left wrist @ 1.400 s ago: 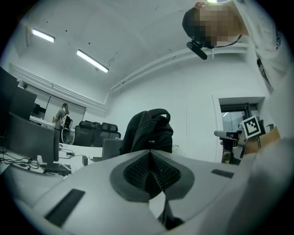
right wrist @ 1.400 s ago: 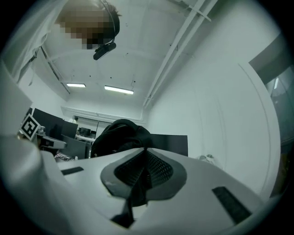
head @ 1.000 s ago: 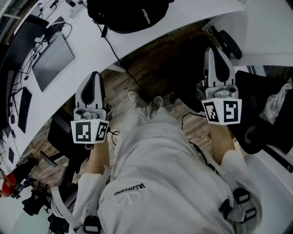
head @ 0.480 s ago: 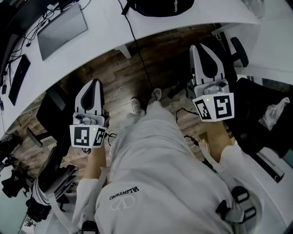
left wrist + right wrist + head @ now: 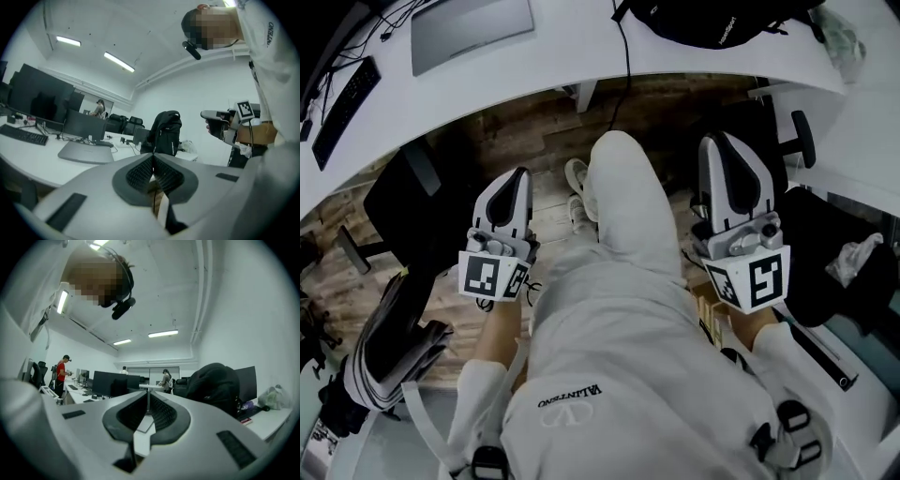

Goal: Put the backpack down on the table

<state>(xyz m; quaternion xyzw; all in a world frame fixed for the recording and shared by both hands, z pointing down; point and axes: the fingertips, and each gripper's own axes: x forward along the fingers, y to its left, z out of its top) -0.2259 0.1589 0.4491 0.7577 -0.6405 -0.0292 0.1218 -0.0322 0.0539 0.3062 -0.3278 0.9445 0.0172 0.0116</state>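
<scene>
The white bench (image 5: 534, 80) curves across the head view from 9 o'clock round to 2 o'clock. The black backpack (image 5: 712, 23) is on it at 1 o'clock, right at the frame's upper edge. Both gripper views show it standing upright on the bench top (image 5: 166, 131) (image 5: 215, 385). Nothing holds it, so the putting-down looks finished and the bench alone carries its weight.

The person's grey-trousered leg (image 5: 623, 202) is raised through the middle towards 12 o'clock, and the two tools hang on either side of it. The left claw (image 5: 517, 180) sits at 9 o'clock over the wooden floor (image 5: 534, 141). Its own view shows its ribbed pads (image 5: 140, 172) pressed together with nothing between them. The right claw (image 5: 724, 142) at 3 o'clock is closed as well and carries nothing. Both are well apart from the backpack, probably because there is nothing left to carry.

A thin dark cord (image 5: 625, 52) hangs from the backpack's side over the bench edge at 12 o'clock.
</scene>
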